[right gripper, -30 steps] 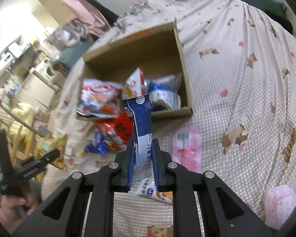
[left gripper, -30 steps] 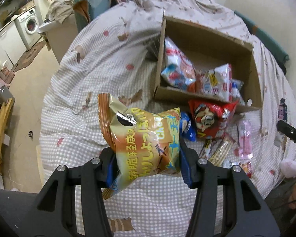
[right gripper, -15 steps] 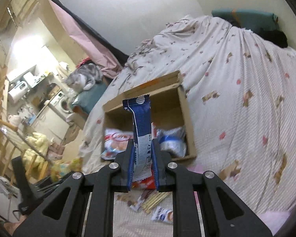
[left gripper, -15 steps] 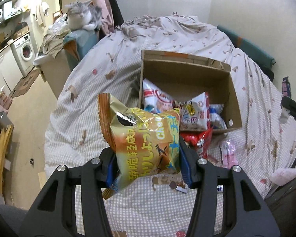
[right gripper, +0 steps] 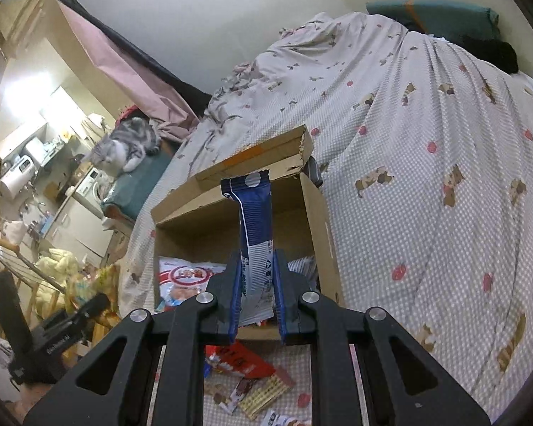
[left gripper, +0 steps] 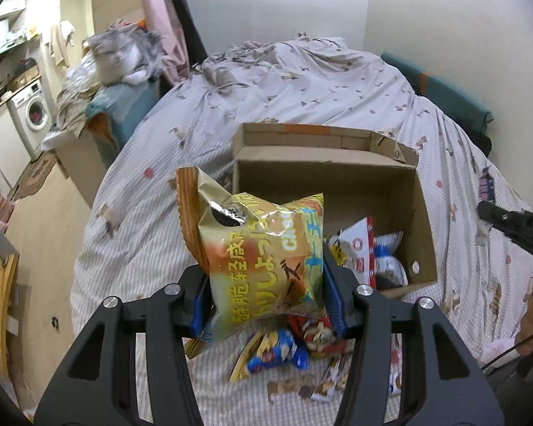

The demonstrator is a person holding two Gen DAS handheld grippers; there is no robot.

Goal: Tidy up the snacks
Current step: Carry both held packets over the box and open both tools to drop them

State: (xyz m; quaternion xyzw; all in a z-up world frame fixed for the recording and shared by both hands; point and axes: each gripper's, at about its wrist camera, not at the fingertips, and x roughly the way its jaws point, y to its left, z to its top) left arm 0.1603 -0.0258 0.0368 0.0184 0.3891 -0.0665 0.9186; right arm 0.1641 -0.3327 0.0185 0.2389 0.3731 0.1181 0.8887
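My left gripper (left gripper: pixel 266 294) is shut on a puffy orange-yellow snack bag (left gripper: pixel 263 259) and holds it in the air in front of an open cardboard box (left gripper: pixel 423 220) on the bed. My right gripper (right gripper: pixel 256 301) is shut on a narrow blue-and-white snack packet (right gripper: pixel 254 234), held upright before the same box (right gripper: pixel 319 234). The box holds several packets (left gripper: pixel 369 252), including a red-and-white bag (right gripper: pixel 188 277). Loose snacks lie on the bed in front of the box: a red bag (right gripper: pixel 238 358), a blue-yellow bag (left gripper: pixel 273 351) and small bars (right gripper: pixel 263 390).
The bed has a checked cover (right gripper: pixel 426 213) with bear prints. A grey cat (left gripper: pixel 124 56) sits on a box at the bed's left. A washing machine (left gripper: pixel 28 117) and floor lie further left. The other gripper shows at each view's edge (left gripper: pixel 515 227) (right gripper: pixel 53 340).
Both grippers have risen and tilted up with their snacks. The box now sits lower and further in each view, and the wall and cat have come into sight.
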